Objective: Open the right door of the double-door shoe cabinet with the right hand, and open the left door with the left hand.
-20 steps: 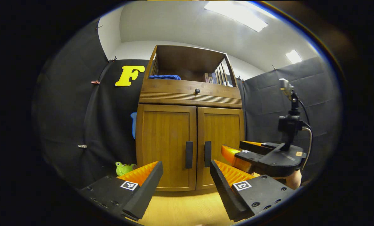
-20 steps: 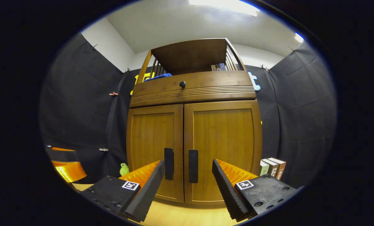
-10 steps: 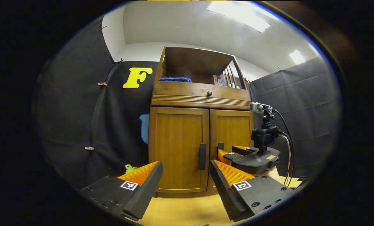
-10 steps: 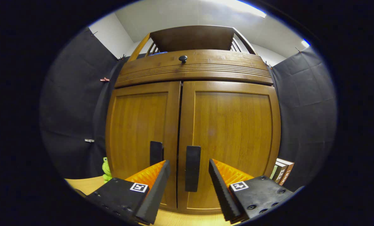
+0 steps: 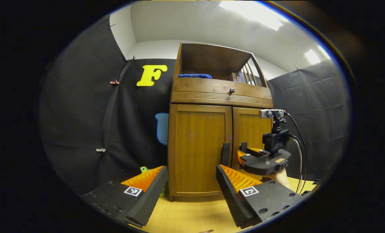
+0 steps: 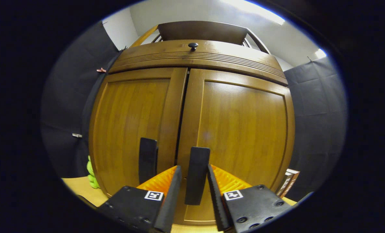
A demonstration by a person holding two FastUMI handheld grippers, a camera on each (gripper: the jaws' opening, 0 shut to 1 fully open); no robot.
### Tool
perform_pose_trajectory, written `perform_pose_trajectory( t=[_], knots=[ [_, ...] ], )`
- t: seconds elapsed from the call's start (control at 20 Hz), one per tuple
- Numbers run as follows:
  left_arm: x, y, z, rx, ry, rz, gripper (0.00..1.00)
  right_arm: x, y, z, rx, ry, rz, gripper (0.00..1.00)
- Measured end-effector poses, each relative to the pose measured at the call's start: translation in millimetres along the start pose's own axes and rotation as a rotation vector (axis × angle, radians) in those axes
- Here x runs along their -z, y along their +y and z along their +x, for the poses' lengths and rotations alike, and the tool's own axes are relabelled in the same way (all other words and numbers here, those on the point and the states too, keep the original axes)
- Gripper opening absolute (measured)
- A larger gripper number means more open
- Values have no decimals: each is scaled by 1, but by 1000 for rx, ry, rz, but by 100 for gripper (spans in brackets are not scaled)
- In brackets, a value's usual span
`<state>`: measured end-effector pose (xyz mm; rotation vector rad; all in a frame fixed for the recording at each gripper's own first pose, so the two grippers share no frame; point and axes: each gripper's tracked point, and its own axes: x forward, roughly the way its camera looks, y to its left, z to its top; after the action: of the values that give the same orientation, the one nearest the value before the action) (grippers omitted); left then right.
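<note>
Cloth-walled booth staged around a shoe cabinet.

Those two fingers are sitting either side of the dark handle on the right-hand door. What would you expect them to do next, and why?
Probably close on it. The right gripper straddles the right door's handle with slim gaps either side, and both doors look shut. Once pinched, a pull should swing that door open. The left gripper waits open, farther back.

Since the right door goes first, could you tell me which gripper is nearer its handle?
Right. The right gripper straddles the right handle, one finger on each side. The left gripper hangs back from the cabinet, open, nearer the left door.
</note>
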<state>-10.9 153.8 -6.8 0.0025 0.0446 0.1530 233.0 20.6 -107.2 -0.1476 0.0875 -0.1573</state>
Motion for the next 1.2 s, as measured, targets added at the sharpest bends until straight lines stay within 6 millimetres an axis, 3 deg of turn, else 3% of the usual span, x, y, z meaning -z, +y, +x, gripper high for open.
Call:
perform_pose_trajectory(
  t=[0.4,0.5,0.55,0.65,0.8,1.05,1.1,1.15,1.2],
  knots=[
    [4,18,-2,-44,8,13,94,14,2,24,23,48,11,52],
    [3,22,-3,-54,4,12,94,14,1,23,20,44,14,35],
    [3,23,-3,-59,5,10,94,13,1,22,17,47,26,39],
    [5,24,-5,-66,13,5,94,13,1,19,0,55,54,29],
    [3,24,-11,-74,15,8,94,9,0,0,-42,60,59,21],
    [-4,-2,-22,-32,9,1,97,-1,-15,-52,-118,71,80,21],
    [-6,-7,-24,-22,8,4,94,-3,-19,-62,-122,68,78,30],
    [-6,-13,-27,-12,6,8,97,-3,-25,-72,-124,69,73,25],
    [-7,-18,-29,-2,6,11,94,-5,-30,-81,-126,66,69,21]
  ],
)
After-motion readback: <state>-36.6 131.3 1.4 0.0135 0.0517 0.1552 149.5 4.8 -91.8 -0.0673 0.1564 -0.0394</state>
